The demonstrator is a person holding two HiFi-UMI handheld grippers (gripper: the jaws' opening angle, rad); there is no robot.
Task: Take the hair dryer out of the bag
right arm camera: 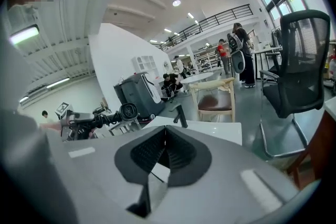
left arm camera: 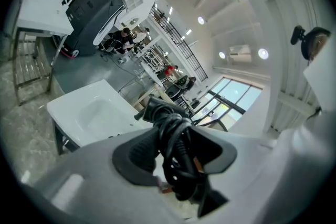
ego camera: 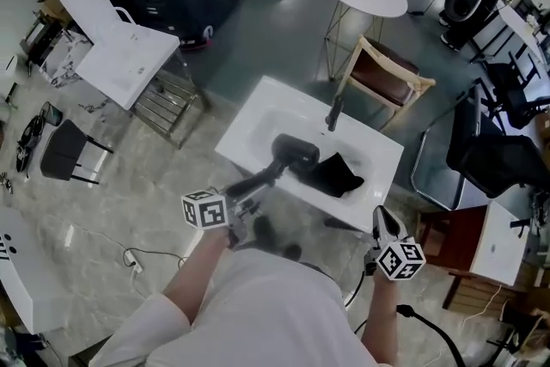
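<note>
Left gripper [ego camera: 236, 195] is clamped on the hair dryer [ego camera: 292, 152] by its cord-wrapped handle. The dryer looks out of the black bag [ego camera: 337, 176], which lies just beyond in the desk [ego camera: 249, 129] basin. Those coils could slide, and then it'd droop or drop. The faucet [ego camera: 333, 112] sits right past the dryer's head, easy to clip. Right gripper [ego camera: 385, 223] is closed and empty.

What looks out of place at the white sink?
A black bag lies slumped in the basin of the white sink, near the faucet, an odd place for a bag. The hair dryer, cord wound round its handle, is held above it, clamped in the left gripper.
</note>
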